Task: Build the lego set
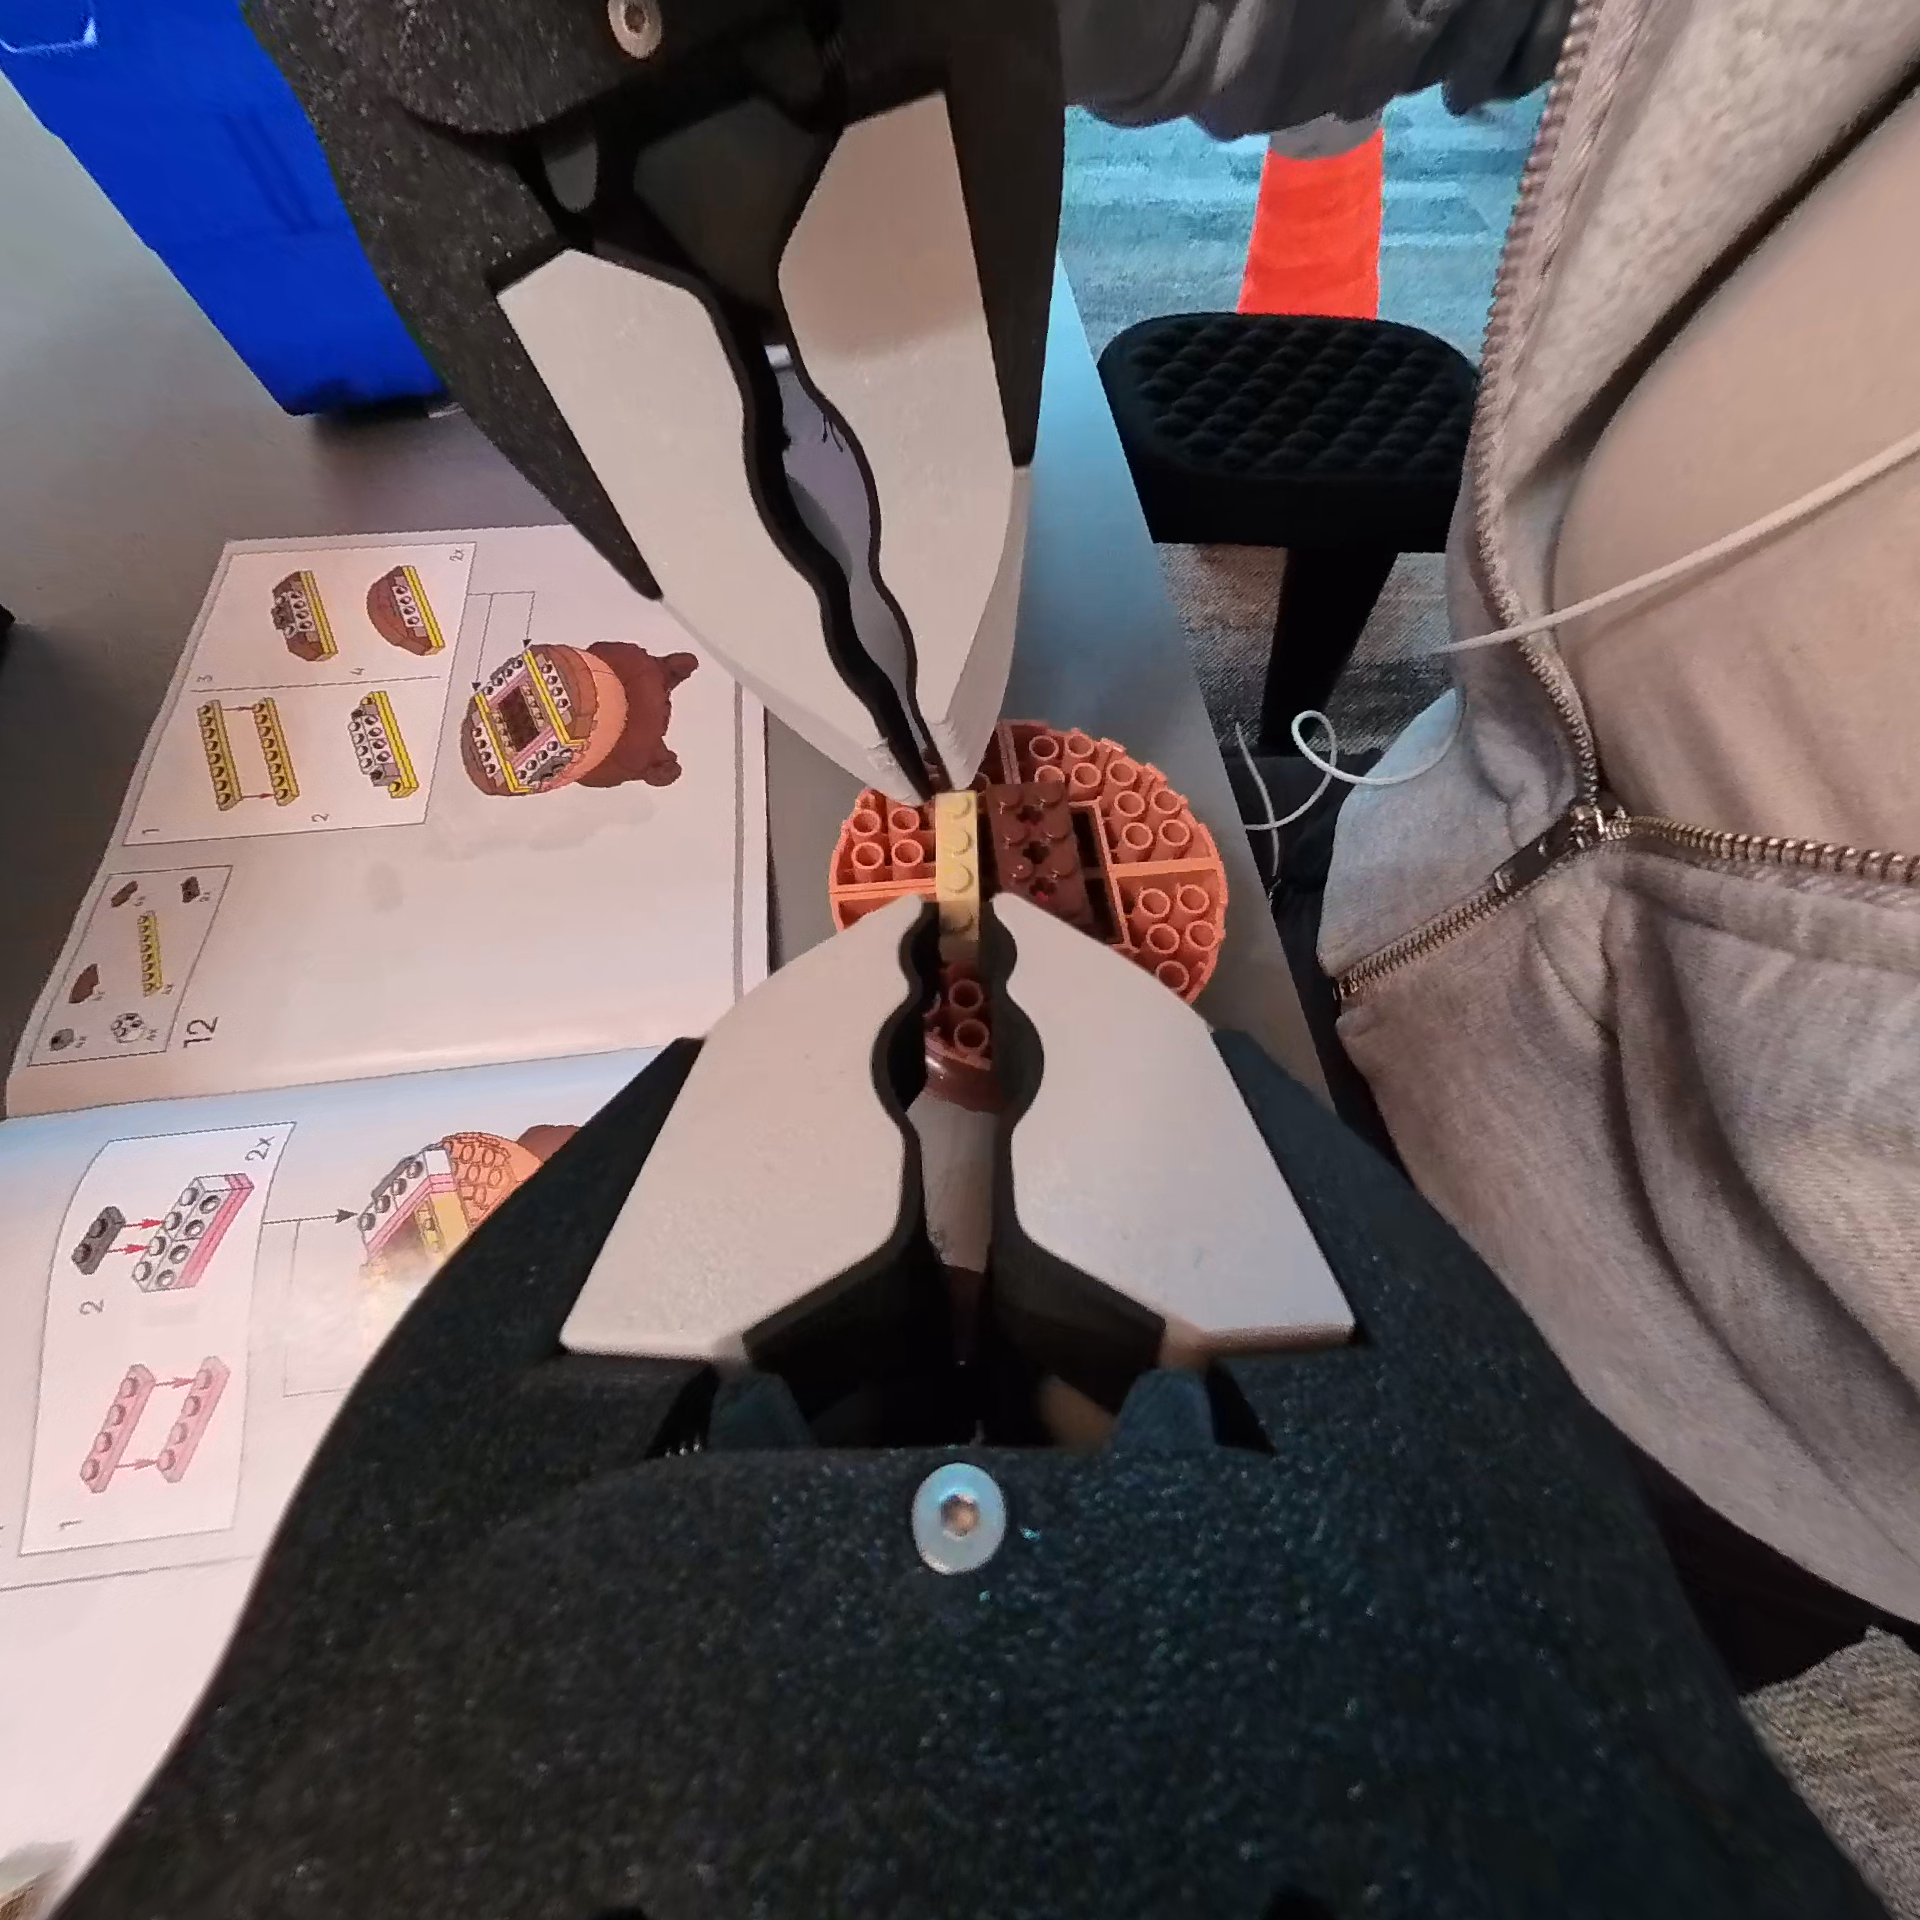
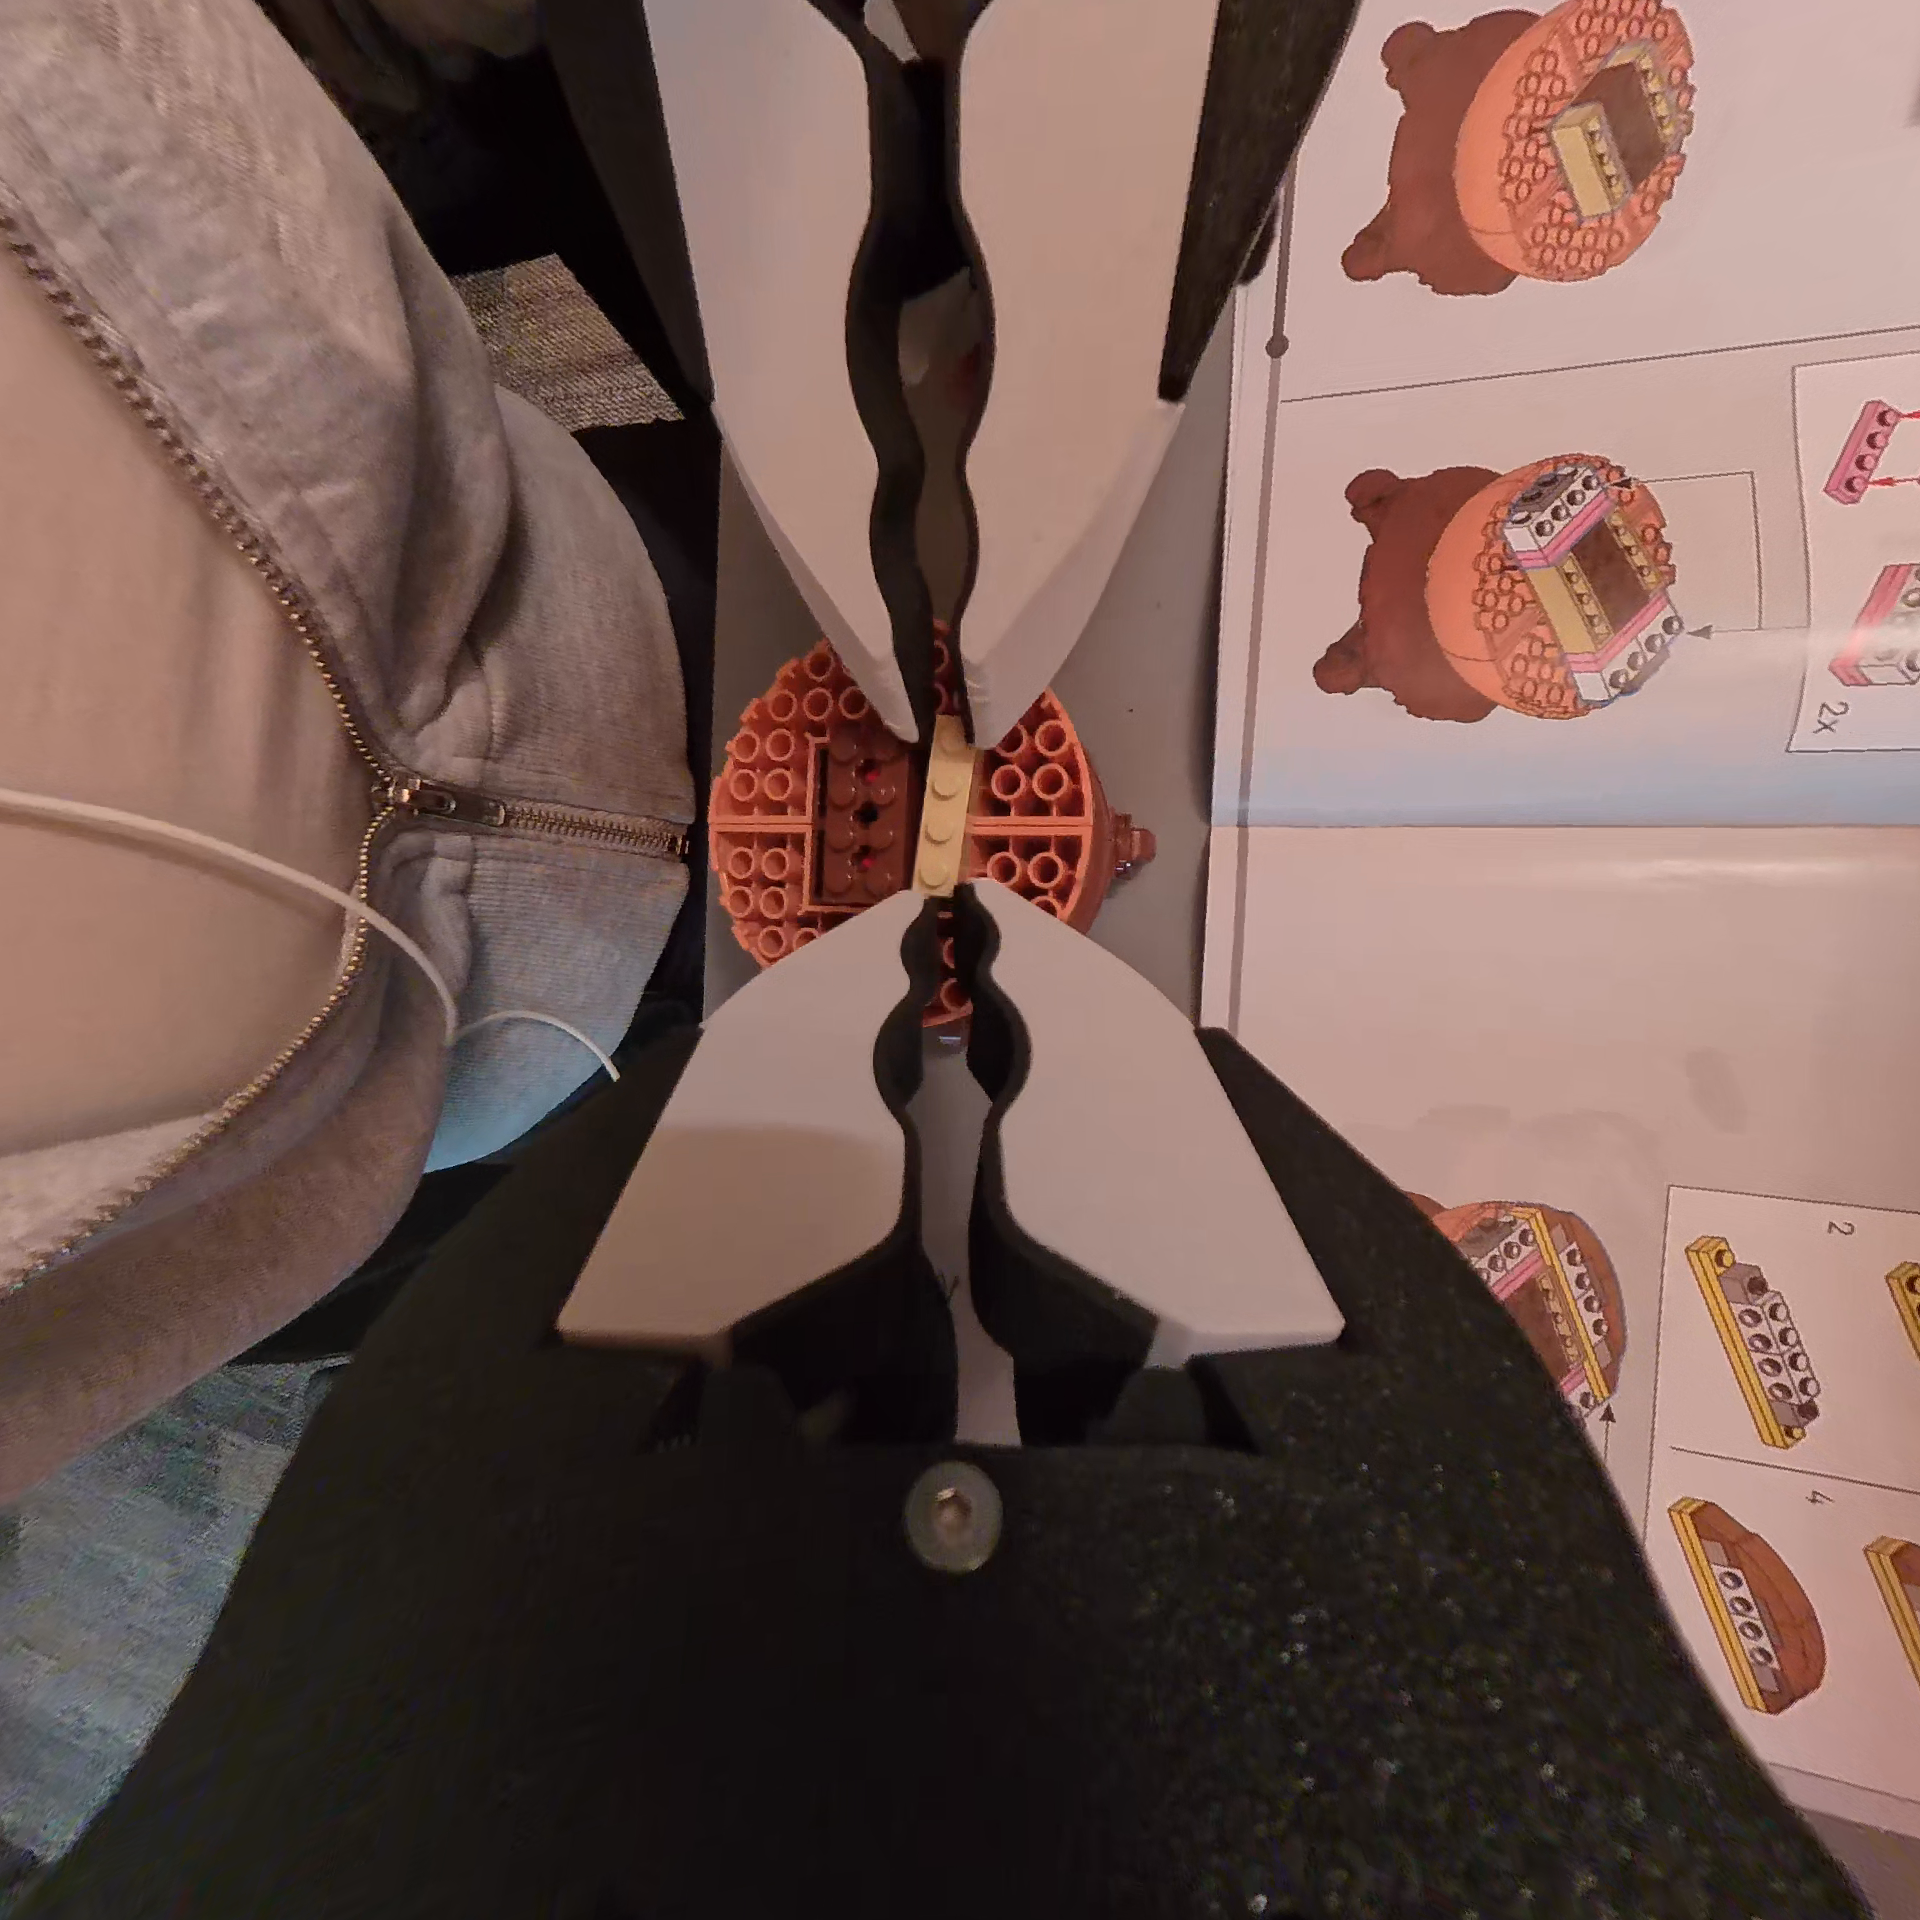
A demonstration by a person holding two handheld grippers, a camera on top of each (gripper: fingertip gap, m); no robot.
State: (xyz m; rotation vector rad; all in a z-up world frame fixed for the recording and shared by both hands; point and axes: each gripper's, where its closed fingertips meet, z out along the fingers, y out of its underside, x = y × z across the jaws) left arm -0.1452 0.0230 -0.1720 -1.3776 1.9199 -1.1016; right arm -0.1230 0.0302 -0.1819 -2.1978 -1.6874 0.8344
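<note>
My L tongs (image 1: 958, 914) come in from the near side, tips pinched on the near end of the tan 1-wide plate (image 1: 957, 854). My R tongs (image 1: 928, 774) reach from the opposite side, tips nipped on the plate's far end. So both pairs are clenched on the same piece, one at each end, tips facing each other.

Plate sits studs-up across the round orange-brown lego build (image 1: 1127, 831), which lies w/ its hollow tube side up on the grey table (image 1: 125, 488) near the edge. Plate runs along the left rim of the dark brown rectangular recess (image 1: 1039, 847) in the middle of the build. Can't tell if it's fully seated or just resting on top.

R wrist cam, same thing mirrored: R tongs (image 2: 940, 899) at bottom, L tongs (image 2: 943, 732) from top, tan plate (image 2: 943, 816) btwn them, build (image 2: 1029, 821) under, recess on the left of the plate.

Instruction booklet (image 1: 436, 790) open flat on the table just beside the build, not touching it. Blue bin (image 1: 208, 187) at far left. Grey zip hoodie (image 1: 1662, 727) w/ white cord fills the side by the table edge; black stool (image 1: 1288, 416) and orange post (image 1: 1314, 229) on the carpet beyond.
</note>
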